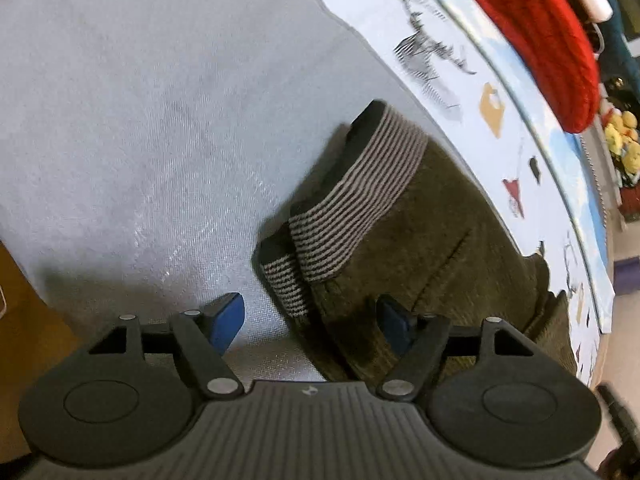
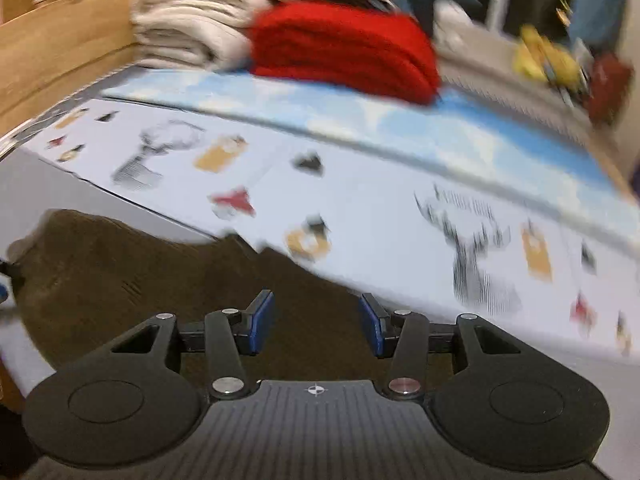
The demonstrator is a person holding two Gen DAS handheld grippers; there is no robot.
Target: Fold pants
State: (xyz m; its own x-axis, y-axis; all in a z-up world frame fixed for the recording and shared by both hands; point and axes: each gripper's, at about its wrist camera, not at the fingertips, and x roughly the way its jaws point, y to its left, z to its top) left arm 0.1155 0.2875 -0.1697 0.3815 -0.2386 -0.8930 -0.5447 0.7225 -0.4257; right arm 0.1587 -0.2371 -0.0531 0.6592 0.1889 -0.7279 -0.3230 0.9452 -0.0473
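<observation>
The olive-brown pants lie folded on a grey sheet, their grey-and-black striped cuffs stacked and pointing toward the sheet's bare part. My left gripper hangs just above the near edge of the pants. Its blue pads stand wide apart, one over the sheet and one over the fabric, pressing on nothing. In the blurred right wrist view, the pants spread below my right gripper. Its jaws are apart, with only the fabric underneath showing in the gap.
A printed cover with deer and small figures lies beyond the pants. On it rest a folded red knit and a cream folded stack. A wooden panel borders the left, and yellow toys sit off the far edge.
</observation>
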